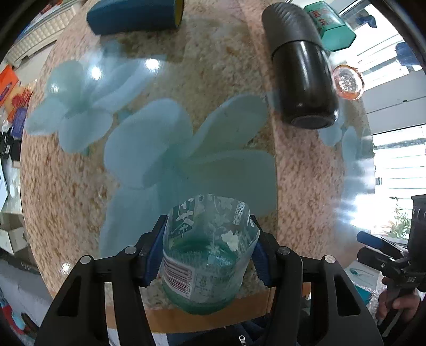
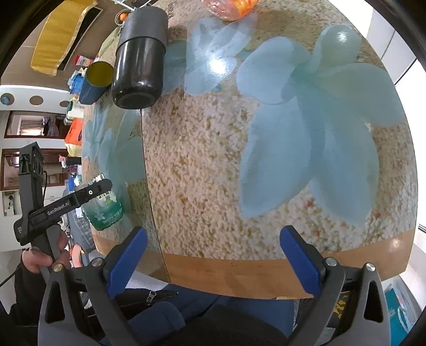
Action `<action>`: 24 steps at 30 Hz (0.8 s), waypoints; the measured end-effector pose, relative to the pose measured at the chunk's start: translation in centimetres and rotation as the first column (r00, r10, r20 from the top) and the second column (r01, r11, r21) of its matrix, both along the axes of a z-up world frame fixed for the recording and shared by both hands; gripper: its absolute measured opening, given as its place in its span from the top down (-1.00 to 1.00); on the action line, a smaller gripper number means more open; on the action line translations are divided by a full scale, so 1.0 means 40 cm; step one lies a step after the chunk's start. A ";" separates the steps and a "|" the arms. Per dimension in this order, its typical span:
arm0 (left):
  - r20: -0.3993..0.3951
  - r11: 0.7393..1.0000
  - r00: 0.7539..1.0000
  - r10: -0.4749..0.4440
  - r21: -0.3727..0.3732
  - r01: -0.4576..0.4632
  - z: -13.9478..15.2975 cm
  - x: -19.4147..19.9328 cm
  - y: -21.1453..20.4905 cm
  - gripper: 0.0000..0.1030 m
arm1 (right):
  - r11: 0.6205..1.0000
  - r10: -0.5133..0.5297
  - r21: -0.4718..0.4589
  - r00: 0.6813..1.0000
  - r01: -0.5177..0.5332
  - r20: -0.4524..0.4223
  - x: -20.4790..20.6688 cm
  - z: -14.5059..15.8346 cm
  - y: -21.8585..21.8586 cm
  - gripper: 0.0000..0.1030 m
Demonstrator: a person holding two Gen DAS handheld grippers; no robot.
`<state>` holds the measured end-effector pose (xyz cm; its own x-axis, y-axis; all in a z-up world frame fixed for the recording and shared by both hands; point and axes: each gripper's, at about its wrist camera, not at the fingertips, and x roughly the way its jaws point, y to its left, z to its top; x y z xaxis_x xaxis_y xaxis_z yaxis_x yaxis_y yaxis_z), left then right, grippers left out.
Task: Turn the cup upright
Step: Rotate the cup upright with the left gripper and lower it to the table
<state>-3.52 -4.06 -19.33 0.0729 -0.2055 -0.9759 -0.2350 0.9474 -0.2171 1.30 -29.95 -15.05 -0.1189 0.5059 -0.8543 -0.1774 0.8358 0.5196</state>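
The cup (image 1: 205, 255) is a clear cut-off plastic bottle with a green printed label and a barcode. My left gripper (image 1: 206, 255) is shut on it, blue pads pressing both sides, at the near edge of the round table (image 1: 218, 79). Its rim points away from the camera toward the tabletop. In the right wrist view the cup (image 2: 103, 210) and the left gripper (image 2: 87, 193) show at the far left. My right gripper (image 2: 213, 255) is open and empty above the table's near edge.
A black flask (image 1: 300, 69) lies on its side at the back right, also in the right wrist view (image 2: 139, 58). A blue and yellow tube (image 1: 133, 16), a green box (image 1: 330, 26) and a pink glass dish (image 1: 347, 82) sit along the far edge.
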 end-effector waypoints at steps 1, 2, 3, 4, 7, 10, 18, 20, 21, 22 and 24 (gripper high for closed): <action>0.008 1.000 1.000 -0.003 -0.002 0.003 0.005 0.005 0.007 -0.17 | 1.000 -0.008 -0.005 1.000 0.008 0.001 -0.002 0.002 -0.002 -0.95; 0.027 1.000 1.000 -0.003 -0.001 0.003 0.013 0.010 0.014 -0.17 | 1.000 -0.017 -0.008 1.000 0.017 0.002 -0.002 0.004 -0.004 -0.95; 0.043 1.000 0.999 -0.004 0.001 0.003 0.020 0.014 0.022 -0.17 | 1.000 -0.028 -0.013 1.000 0.028 0.005 -0.004 0.007 -0.006 -0.95; 0.062 1.000 0.998 -0.003 -0.002 0.003 0.030 0.020 0.034 -0.17 | 0.999 -0.039 -0.016 0.999 0.039 0.007 -0.006 0.010 -0.008 -0.95; 0.128 1.000 0.992 0.002 -0.009 -0.001 0.064 0.034 0.062 -0.17 | 0.997 -0.069 -0.024 0.998 0.069 0.014 -0.013 0.020 -0.009 -0.95; 0.200 1.000 0.980 0.006 -0.007 -0.004 0.104 0.036 0.091 -0.17 | 0.996 -0.078 -0.041 0.997 0.079 0.024 -0.025 0.031 0.003 -0.95; 0.426 0.999 0.904 -0.024 0.053 0.002 0.211 0.091 0.103 -0.17 | 0.991 -0.128 -0.037 0.989 0.132 0.077 -0.075 0.070 0.031 -0.95; 0.468 0.997 0.883 -0.044 0.074 0.011 0.203 0.066 0.087 -0.17 | 0.989 -0.144 -0.016 0.984 0.147 0.108 -0.088 0.087 0.038 -0.95; 0.489 0.996 0.871 -0.055 0.084 0.016 0.196 0.068 0.082 -0.18 | 0.988 -0.150 -0.012 0.980 0.153 0.128 -0.095 0.097 0.040 -0.95; 0.511 0.995 0.857 -0.069 0.098 0.022 0.193 0.068 0.077 -0.18 | 0.987 -0.156 -0.012 0.977 0.159 0.149 -0.101 0.106 0.045 -0.95; 0.562 0.991 0.820 -0.108 0.126 0.045 0.178 0.064 0.059 -0.19 | 0.983 -0.175 -0.023 0.968 0.182 0.181 -0.117 0.118 0.047 -0.95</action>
<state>-0.97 -1.68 -12.21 0.6078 -0.1358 -0.7824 -0.0262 0.9813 -0.1907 -3.39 -28.08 -10.33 0.1257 0.4712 -0.8730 -0.1101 0.8812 0.4598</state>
